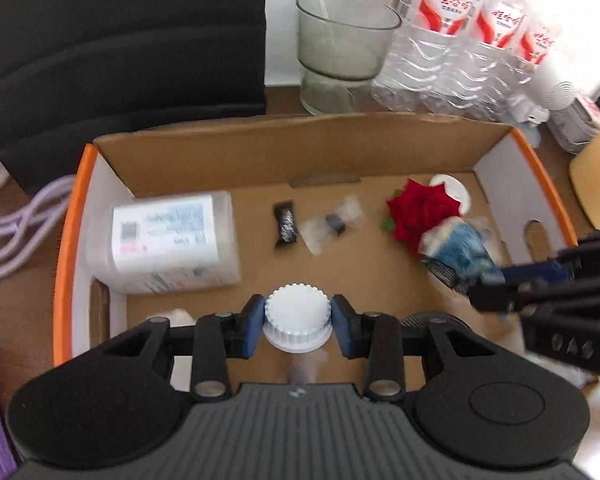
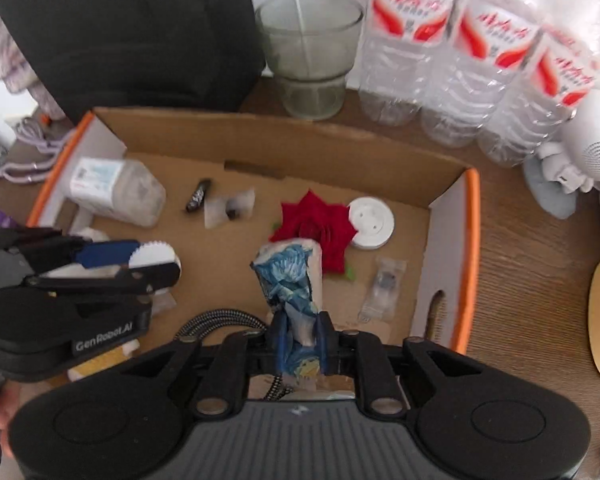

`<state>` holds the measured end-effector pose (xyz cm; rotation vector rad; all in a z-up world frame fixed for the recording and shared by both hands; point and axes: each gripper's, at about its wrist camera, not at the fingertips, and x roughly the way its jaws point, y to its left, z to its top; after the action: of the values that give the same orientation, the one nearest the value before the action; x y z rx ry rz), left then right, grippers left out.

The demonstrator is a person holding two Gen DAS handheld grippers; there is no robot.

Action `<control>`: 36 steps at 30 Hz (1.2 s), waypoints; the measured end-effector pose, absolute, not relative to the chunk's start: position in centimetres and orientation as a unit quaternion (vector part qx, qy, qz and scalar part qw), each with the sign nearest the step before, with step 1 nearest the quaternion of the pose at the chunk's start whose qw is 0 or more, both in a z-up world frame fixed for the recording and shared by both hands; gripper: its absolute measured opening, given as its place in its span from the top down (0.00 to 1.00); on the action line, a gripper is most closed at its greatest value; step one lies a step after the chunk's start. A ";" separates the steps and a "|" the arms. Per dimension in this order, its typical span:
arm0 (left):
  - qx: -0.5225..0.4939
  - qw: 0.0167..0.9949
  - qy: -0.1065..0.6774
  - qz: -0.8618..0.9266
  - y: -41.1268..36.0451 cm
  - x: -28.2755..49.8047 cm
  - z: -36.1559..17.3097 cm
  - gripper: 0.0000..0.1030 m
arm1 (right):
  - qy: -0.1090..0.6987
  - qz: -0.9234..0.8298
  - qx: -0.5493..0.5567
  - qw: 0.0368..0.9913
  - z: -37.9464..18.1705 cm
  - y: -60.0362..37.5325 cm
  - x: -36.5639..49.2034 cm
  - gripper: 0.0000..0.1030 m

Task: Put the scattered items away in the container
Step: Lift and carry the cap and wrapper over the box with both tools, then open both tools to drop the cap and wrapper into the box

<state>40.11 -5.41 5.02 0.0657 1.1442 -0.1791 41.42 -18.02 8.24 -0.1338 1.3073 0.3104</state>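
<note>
1. Holding the left gripper (image 1: pixel 298 322) above the near edge of the cardboard box (image 1: pixel 236 148), you have a white ribbed cap (image 1: pixel 297 314) between its blue pads; the left pad meets the cap's edge, while a thin gap shows at the right pad, so I cannot tell whether the grip is firm.
2. Your right gripper (image 2: pixel 303 338) points down into the box with its jaws pinched on a blue-and-white packet (image 2: pixel 294 280), which stands upright above them.
3. Already lying on the box floor: a clear labelled bottle (image 1: pixel 172 240) on its side at the left, a small black stick (image 1: pixel 285 222), a clear sachet (image 1: pixel 332 224), a red rose (image 2: pixel 312 226) and a white round disc (image 2: pixel 370 222) just beside the rose.
4. Behind the box stand a glass vase (image 1: pixel 340 52) and a pack of water bottles (image 1: pixel 460 40).
</note>
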 end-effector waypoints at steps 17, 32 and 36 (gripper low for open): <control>0.023 0.951 0.309 0.017 -0.4 28.1 14.1 0.20 | 0.465 0.103 -0.109 0.873 17.4 -18.2 32.9 0.31; -0.046 0.983 0.176 0.015 1.4 12.2 11.7 0.28 | 0.209 0.070 -0.059 0.974 15.1 -19.3 14.2 0.16; 0.033 0.996 0.080 0.035 0.0 5.0 9.8 0.36 | 0.194 0.076 -0.023 0.978 14.7 -20.5 8.3 0.16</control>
<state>4.97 0.03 9.80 0.0667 0.1599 0.0700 8.31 -20.45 14.66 -0.0459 0.3911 0.1522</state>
